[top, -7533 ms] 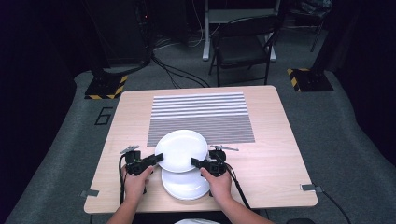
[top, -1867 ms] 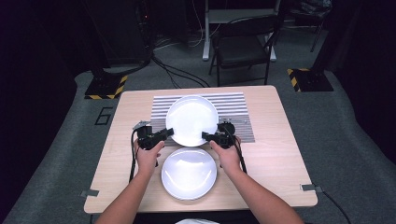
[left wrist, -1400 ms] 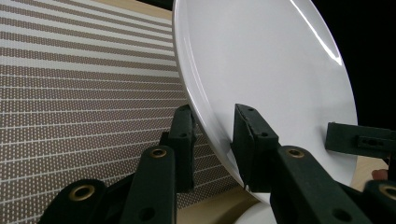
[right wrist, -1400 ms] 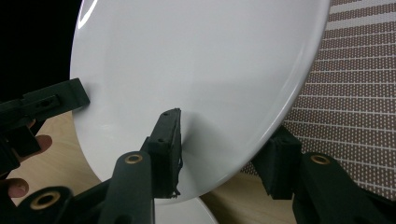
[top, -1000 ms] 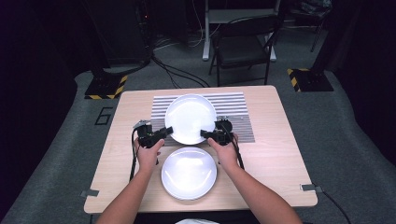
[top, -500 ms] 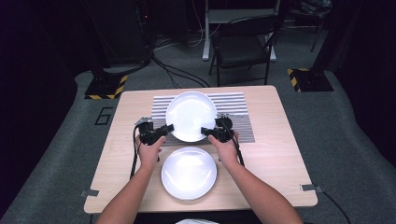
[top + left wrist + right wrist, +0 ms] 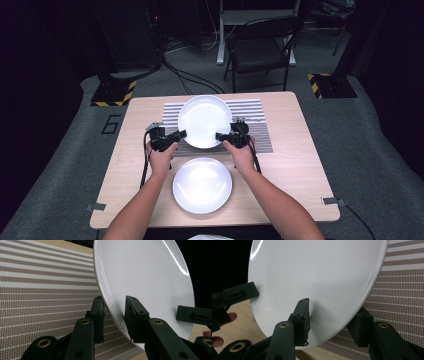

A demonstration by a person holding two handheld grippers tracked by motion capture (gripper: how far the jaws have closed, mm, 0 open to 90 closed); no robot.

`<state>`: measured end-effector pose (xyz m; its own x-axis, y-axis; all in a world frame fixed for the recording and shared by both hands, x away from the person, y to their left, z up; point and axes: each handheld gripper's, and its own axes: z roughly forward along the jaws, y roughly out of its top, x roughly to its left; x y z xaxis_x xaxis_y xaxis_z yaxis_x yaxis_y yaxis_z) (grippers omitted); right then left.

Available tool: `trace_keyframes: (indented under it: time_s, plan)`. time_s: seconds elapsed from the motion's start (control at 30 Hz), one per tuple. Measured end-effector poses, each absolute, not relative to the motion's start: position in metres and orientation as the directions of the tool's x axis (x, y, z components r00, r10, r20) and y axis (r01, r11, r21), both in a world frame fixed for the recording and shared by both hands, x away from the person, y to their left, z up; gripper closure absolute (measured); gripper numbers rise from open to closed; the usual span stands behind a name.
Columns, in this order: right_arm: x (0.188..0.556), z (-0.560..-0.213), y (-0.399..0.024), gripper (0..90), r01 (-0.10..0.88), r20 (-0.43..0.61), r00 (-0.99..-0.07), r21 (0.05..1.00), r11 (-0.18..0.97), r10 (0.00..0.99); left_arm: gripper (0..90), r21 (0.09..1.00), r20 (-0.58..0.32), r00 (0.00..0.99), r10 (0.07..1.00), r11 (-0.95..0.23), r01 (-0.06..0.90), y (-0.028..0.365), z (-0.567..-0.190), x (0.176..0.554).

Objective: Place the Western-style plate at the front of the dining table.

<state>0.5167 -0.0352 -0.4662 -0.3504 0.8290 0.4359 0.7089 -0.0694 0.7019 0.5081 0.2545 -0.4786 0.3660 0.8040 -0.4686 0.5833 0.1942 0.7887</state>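
1. Table [image 7: 300, 150]: light wood top, carries everything below; dark floor all around it.
2. Striped mat [image 7: 250, 112]: lies on the table's far half, roughly centred between the left and right edges, its far side close to the table's far edge. In the left gripper view the mat [image 7: 37, 290] sits under and behind the held plate.
3. Held plate [image 7: 205, 121]: white, round, over the mat, covering much of the mat's middle. Gripped at its left and right rim. In both gripper views it sits clear of the mat; how far up, can't tell.
4. Second plate [image 7: 202, 185]: white, same look, flat on bare wood near the table's near edge, centred, just on the near side of the mat. Apart from the held plate.
5. Hands: left hand [image 7: 161, 159] and right hand [image 7: 241, 156] come in from the near edge, either side of the second plate.
6. Left gripper [image 7: 175, 136]: clamped on the held plate's left rim. In its own view [image 7: 113, 315] one jaw is under the rim, the other on the plate's upper face.
7. Right gripper [image 7: 223, 136]: clamped on the right rim. In its own view [image 7: 332, 320] one jaw is on the upper face, the other under the rim against the mat backdrop.
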Motion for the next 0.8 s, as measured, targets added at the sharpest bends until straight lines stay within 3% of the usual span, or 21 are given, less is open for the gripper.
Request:
trace_keyframes:
  time_s: [0.8]
  plan:
    - [0.533,-0.458,-0.035,55.4,0.709,0.414,-0.355,0.704,-0.048,0.838,69.0,0.785,-0.468,0.354,0.810,0.196,0.588,0.254,-0.475,0.521]
